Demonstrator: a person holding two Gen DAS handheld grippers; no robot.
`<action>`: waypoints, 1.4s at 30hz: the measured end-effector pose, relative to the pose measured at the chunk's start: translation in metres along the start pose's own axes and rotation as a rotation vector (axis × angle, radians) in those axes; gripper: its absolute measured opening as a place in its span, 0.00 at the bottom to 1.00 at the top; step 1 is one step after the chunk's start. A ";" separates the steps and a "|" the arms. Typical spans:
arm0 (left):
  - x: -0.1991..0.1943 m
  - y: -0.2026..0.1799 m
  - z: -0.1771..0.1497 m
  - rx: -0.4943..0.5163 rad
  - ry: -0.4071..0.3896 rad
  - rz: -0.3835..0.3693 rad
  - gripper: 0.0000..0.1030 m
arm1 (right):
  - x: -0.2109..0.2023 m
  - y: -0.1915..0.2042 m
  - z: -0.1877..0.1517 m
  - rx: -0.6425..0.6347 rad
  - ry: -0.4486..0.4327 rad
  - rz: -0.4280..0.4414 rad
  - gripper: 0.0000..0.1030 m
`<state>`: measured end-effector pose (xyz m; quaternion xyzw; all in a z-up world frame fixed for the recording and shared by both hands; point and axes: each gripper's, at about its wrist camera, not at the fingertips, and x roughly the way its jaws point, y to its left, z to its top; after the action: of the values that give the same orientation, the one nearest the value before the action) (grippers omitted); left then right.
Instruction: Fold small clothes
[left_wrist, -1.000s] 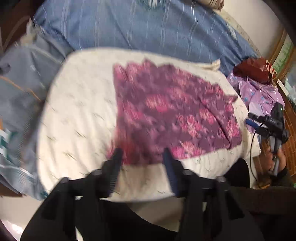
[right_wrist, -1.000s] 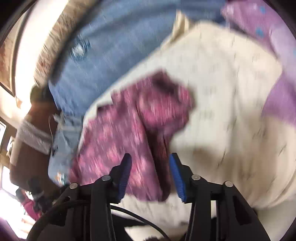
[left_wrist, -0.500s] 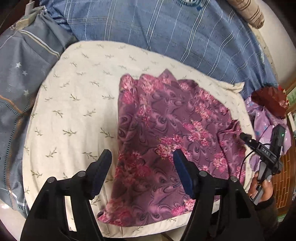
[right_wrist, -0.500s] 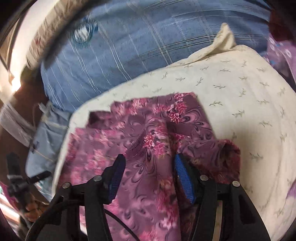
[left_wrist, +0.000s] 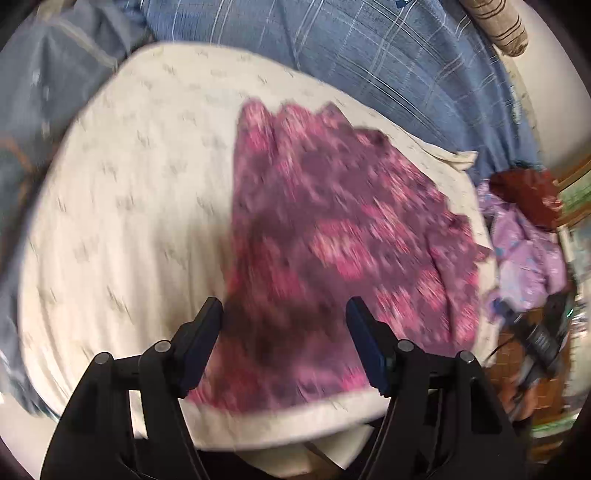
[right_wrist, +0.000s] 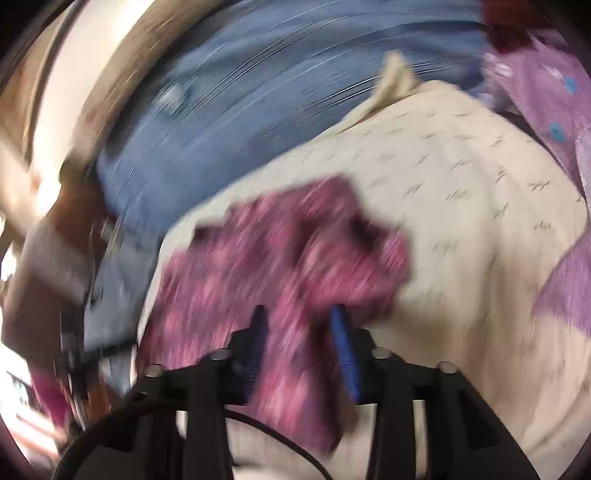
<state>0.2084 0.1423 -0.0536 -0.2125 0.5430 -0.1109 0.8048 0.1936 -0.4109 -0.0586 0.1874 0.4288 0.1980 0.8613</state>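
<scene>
One purple floral garment (left_wrist: 332, 236) lies rumpled on the cream leaf-print cushion (left_wrist: 129, 206), bare cushion to its left, with the left gripper (left_wrist: 284, 343) held wide and empty over its near hem while the right gripper (right_wrist: 301, 350), just narrowing, straddles a fold without visible pinch.

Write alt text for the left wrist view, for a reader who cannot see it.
A purple-and-pink floral garment lies spread on a cream leaf-print cushion, with the left gripper hovering open above its near edge, nothing between its fingers. Blue striped bedding lies behind, a lilac garment at the right; the picture is motion-blurred.
</scene>
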 end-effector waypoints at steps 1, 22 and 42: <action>-0.001 0.001 -0.012 -0.018 0.016 -0.038 0.67 | -0.005 0.012 -0.015 -0.048 0.018 0.003 0.49; 0.027 -0.003 -0.041 -0.127 0.033 -0.016 0.12 | -0.043 -0.044 -0.068 0.139 -0.085 -0.294 0.02; 0.033 -0.011 -0.036 -0.172 0.031 -0.048 0.04 | 0.006 -0.011 -0.078 0.152 0.013 -0.159 0.08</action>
<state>0.1886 0.1112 -0.0880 -0.2920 0.5578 -0.0865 0.7721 0.1360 -0.4054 -0.1118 0.2164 0.4617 0.0972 0.8547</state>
